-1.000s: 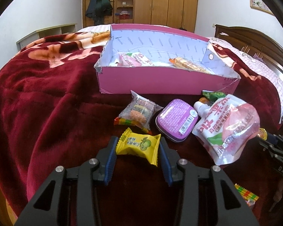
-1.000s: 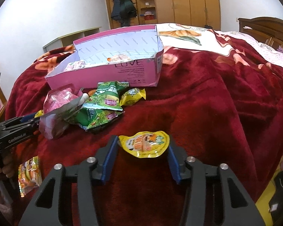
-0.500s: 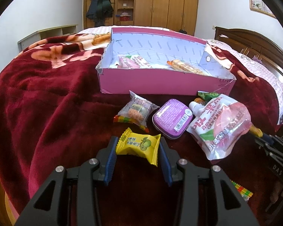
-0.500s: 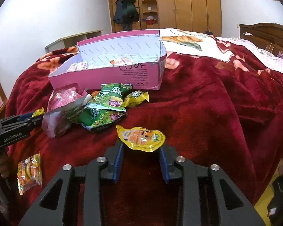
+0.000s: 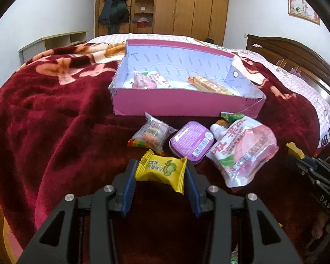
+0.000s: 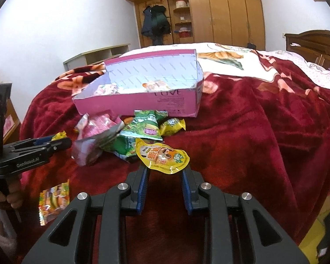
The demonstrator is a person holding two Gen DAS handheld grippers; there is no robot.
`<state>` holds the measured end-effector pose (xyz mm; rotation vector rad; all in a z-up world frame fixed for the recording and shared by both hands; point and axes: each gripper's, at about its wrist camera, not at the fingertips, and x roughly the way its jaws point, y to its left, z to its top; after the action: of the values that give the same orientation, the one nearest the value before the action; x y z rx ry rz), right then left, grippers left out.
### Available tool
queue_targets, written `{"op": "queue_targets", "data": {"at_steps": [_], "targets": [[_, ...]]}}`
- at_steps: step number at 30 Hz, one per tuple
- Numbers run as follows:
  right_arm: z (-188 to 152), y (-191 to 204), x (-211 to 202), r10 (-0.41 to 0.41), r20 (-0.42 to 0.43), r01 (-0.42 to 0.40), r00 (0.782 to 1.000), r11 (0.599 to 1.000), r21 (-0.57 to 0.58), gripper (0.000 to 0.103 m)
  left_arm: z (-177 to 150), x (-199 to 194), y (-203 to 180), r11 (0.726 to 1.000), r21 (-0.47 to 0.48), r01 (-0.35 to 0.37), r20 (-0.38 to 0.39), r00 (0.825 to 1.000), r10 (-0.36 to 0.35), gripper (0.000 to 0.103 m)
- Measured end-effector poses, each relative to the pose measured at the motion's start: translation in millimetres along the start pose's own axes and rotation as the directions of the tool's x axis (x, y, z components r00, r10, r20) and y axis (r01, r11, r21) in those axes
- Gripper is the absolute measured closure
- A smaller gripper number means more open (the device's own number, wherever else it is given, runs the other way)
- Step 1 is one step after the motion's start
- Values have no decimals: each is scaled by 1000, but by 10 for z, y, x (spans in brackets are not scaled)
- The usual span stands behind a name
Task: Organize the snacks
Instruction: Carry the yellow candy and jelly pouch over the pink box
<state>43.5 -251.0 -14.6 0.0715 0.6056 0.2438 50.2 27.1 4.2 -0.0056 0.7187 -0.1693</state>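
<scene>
So the left gripper has its blue pads clamped on a small yellow crinkle-edged candy packet with a green fruit print, held just above the dark red plush blanket. From that packet, a clear plastic bag of colourful sweets sits at about 12 o'clock, a purple rounded tin with a barcode at 1 o'clock, and a pink and white spouted drink pouch at 2 o'clock. Further up at 12 is the open pink cardboard box with a pale lining, with a couple of snacks already lying inside.

The right gripper has just been closing, and its pads now pinch the near edge of a flat yellow foil snack pouch with a cartoon print, nearly shut on it. Green snack bags lie at 11 o'clock from that pouch, touching the box front. A small orange and yellow packet lies on the blanket at 8 o'clock.
</scene>
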Motion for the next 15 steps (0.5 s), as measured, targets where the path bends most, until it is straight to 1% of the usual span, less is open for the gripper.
{"op": "queue_targets", "data": {"at_steps": [7, 15], "targets": [[87, 24, -32, 17, -3, -17, 1000, 1000, -14, 75, 232, -63, -76, 999, 32, 12, 42, 999, -13, 59], [268, 17, -58, 34, -4, -34, 999, 999, -25, 75, 520, -82, -129, 998, 65, 1, 86, 996, -6, 59]]}}
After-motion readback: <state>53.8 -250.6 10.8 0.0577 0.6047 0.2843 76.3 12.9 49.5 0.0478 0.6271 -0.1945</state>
